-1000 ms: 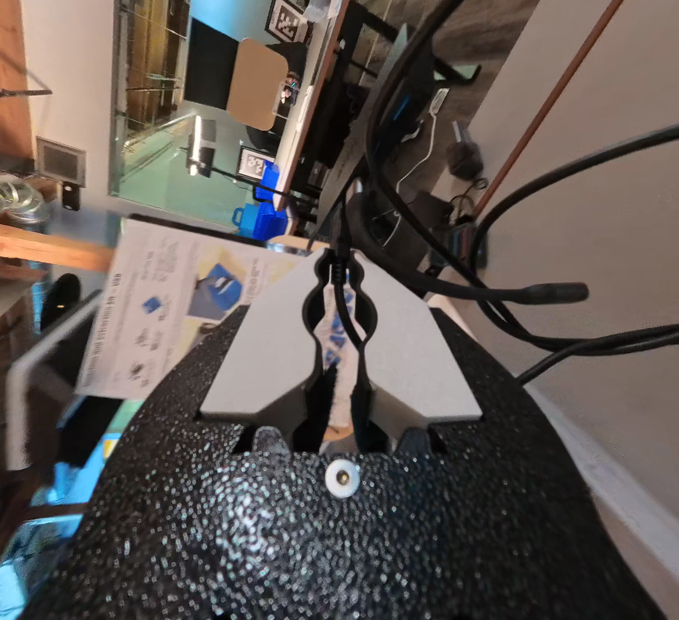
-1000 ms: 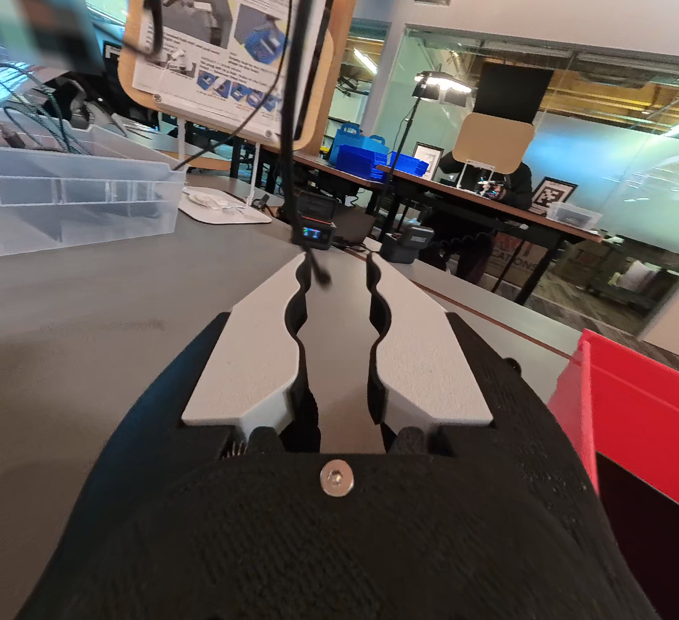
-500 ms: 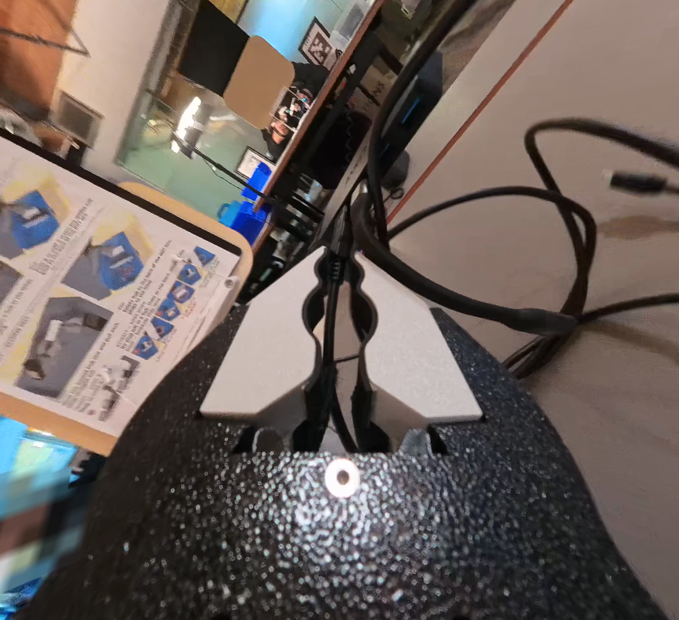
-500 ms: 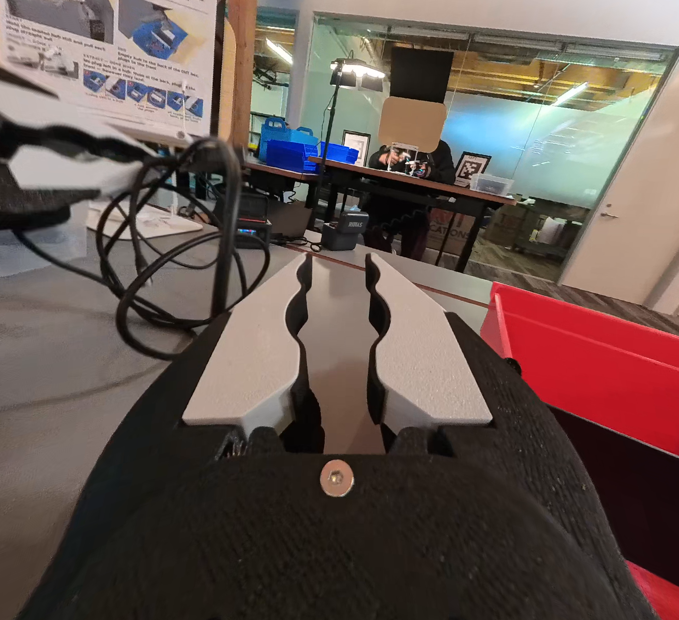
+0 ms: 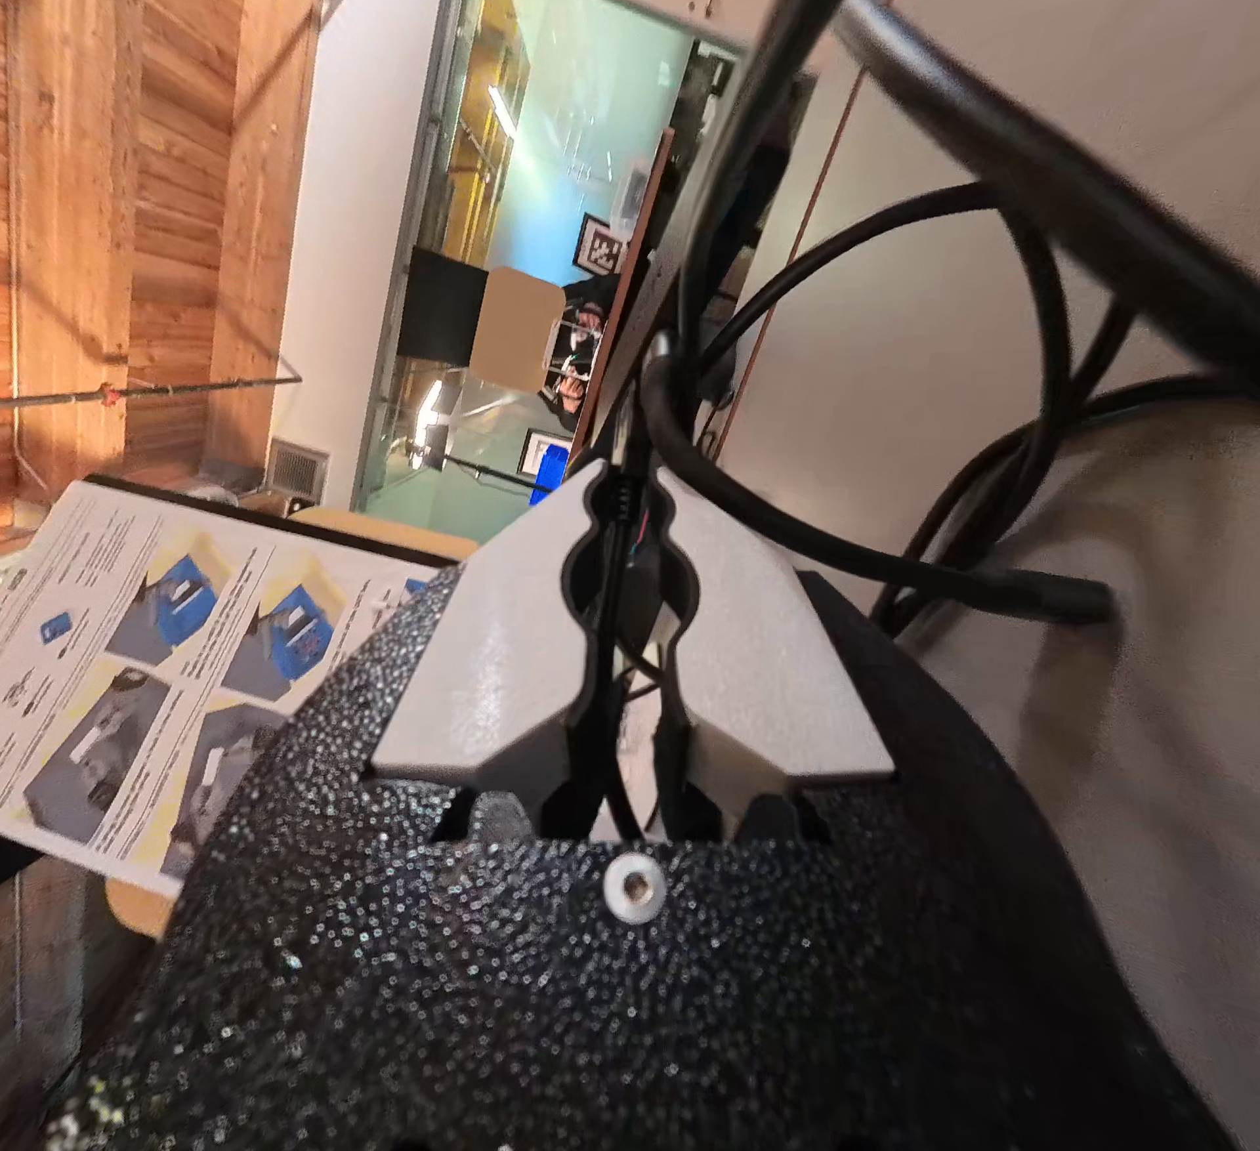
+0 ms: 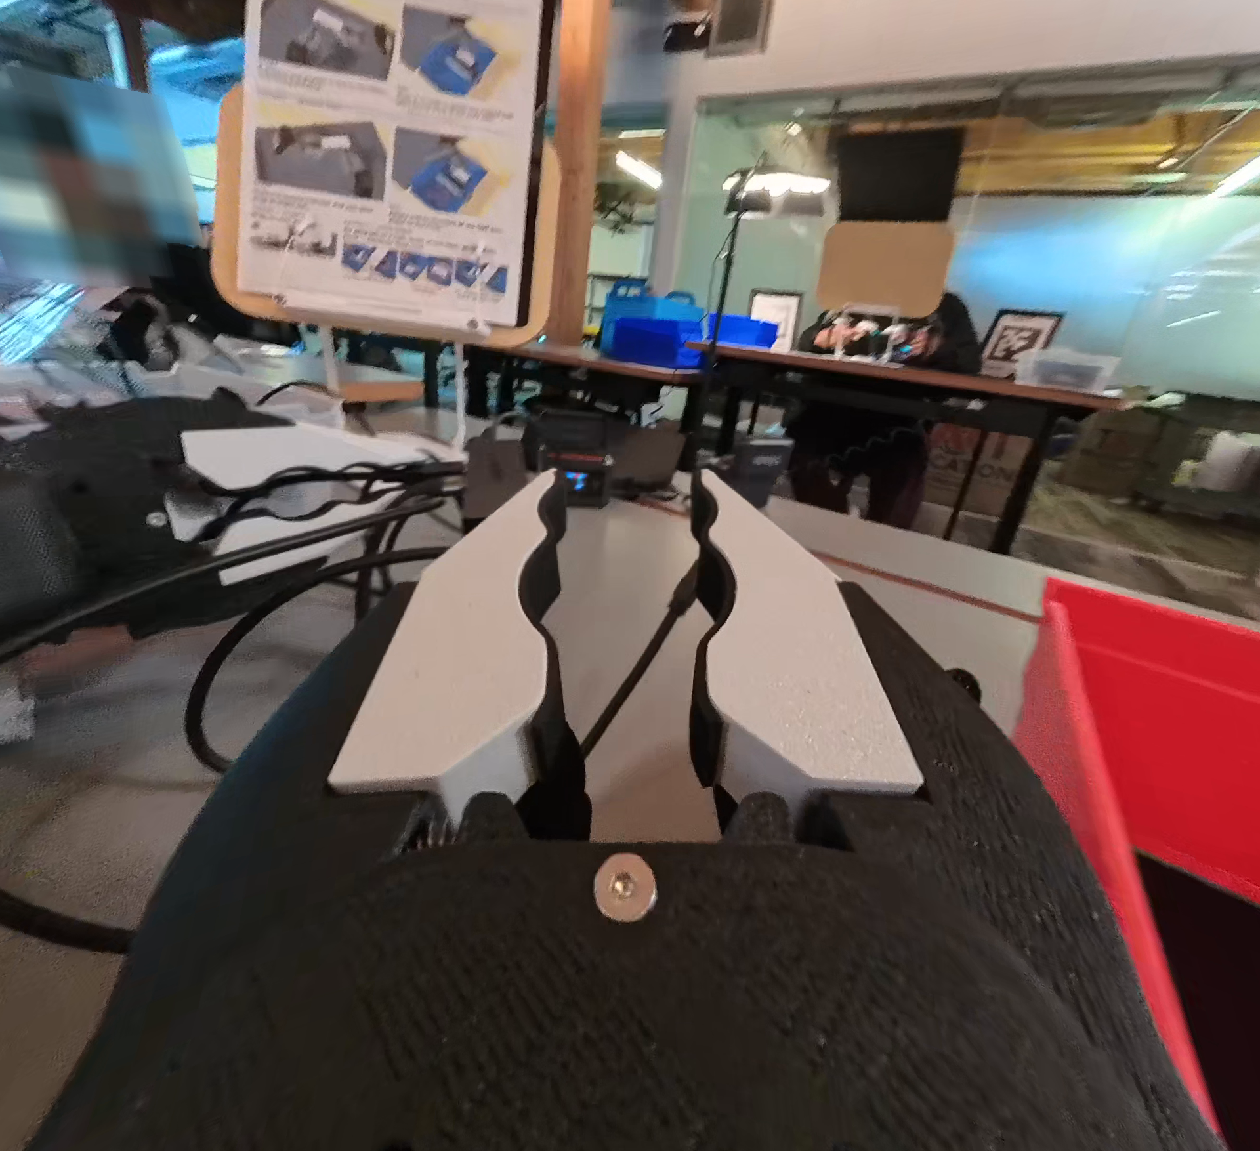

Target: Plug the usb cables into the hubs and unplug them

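Left tool pinching a black USB cable, right tool spread above the desk.

My left tool point(image 5: 631, 491) is turned on its side, its grey fingers pressed on a thin black USB cable point(image 5: 622, 508) whose ribbed collar sits right at the tips; more black cable loops point(image 5: 804, 545) hang just past them over the grey desk point(image 5: 1159, 675). My right tool point(image 6: 628, 491) stands spread, holding nothing, with a thin cable end point(image 6: 671, 607) lying on the desk between its fingers. A red bin point(image 6: 1145, 709) sits to its right, and an instruction sheet on a stand point(image 6: 388, 116) rises behind the cables.
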Demonstrator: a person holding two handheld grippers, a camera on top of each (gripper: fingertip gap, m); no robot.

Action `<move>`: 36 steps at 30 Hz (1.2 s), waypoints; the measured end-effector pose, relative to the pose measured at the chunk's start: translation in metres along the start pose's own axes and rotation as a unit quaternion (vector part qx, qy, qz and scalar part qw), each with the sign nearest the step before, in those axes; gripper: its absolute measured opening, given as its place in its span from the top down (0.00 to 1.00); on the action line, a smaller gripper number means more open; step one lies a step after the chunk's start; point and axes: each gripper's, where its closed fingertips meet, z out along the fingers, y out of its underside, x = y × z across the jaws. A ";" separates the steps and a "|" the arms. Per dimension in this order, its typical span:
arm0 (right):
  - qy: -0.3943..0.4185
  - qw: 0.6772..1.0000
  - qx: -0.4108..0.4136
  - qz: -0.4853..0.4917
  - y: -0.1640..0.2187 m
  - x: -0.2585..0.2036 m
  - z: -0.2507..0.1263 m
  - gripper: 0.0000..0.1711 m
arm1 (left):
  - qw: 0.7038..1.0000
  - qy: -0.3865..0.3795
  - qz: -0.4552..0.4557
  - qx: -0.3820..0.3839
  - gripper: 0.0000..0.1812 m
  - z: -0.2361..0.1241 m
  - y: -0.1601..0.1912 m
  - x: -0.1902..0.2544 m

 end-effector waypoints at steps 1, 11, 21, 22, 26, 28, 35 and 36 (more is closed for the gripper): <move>-0.018 1.000 -0.017 0.004 0.006 -0.005 0.005 0.79 | 1.000 0.003 0.004 0.010 0.96 0.000 -0.004 0.003; -0.181 0.938 -0.189 0.229 0.032 -0.032 0.081 0.69 | 0.994 -0.001 0.073 0.082 0.96 0.000 -0.025 0.008; -0.285 0.796 -0.231 0.481 0.059 -0.051 0.067 0.72 | 0.982 -0.032 0.149 0.113 0.97 -0.011 -0.040 0.006; -0.309 0.774 -0.222 0.505 0.052 -0.055 0.064 0.74 | 0.982 -0.031 0.144 0.116 0.96 -0.012 -0.042 0.006; -0.340 0.743 -0.214 0.535 0.049 -0.057 0.059 0.92 | 0.986 -0.028 0.102 0.125 0.97 -0.017 -0.044 0.003; -0.351 0.739 -0.215 0.533 0.046 -0.061 0.057 0.91 | 0.988 -0.025 0.092 0.124 0.97 -0.019 -0.044 0.002; -0.353 0.771 -0.210 0.487 0.040 -0.066 0.055 0.94 | 0.988 -0.022 0.078 0.134 0.93 -0.018 -0.047 0.005; -0.344 0.787 -0.197 0.472 0.036 -0.063 0.057 0.94 | 0.988 -0.030 0.067 0.133 0.90 -0.019 -0.048 0.002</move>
